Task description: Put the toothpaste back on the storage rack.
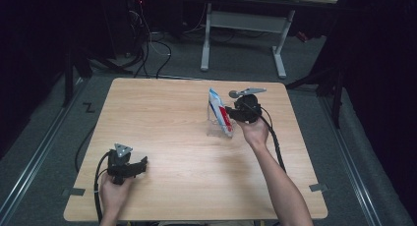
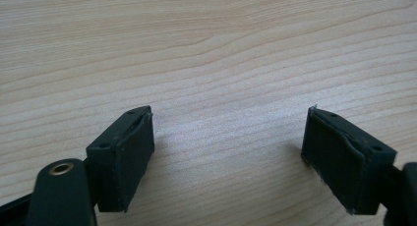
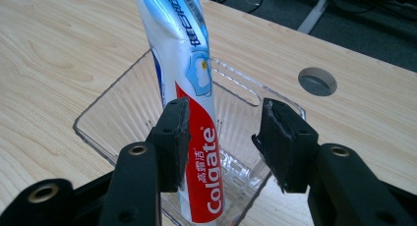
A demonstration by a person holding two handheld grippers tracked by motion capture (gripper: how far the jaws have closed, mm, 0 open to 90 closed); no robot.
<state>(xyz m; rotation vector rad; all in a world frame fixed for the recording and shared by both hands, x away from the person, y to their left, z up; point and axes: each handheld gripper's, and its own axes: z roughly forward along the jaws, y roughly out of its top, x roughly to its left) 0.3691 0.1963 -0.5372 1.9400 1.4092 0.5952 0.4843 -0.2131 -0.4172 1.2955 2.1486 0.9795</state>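
A red, white and blue Colgate toothpaste tube (image 1: 220, 113) (image 3: 189, 64) stands leaning in a clear plastic container (image 1: 216, 130) (image 3: 98, 123) on the far right part of the wooden table. My right gripper (image 1: 230, 114) (image 3: 223, 123) reaches in from the right, with the tube's lower part between its jaws. One pad (image 3: 176, 137) lies against the tube and the other pad (image 3: 275, 137) stands clear of it, so the grip is open. My left gripper (image 1: 140, 164) (image 2: 228, 137) rests low over bare wood near the front left, open with nothing between its pads.
The table (image 1: 172, 118) has a round cable hole (image 3: 317, 81) beyond the container. Behind the table are a white desk frame (image 1: 243, 22) and loose cables (image 1: 157, 44) on the grey floor. Dark curtains close in both sides.
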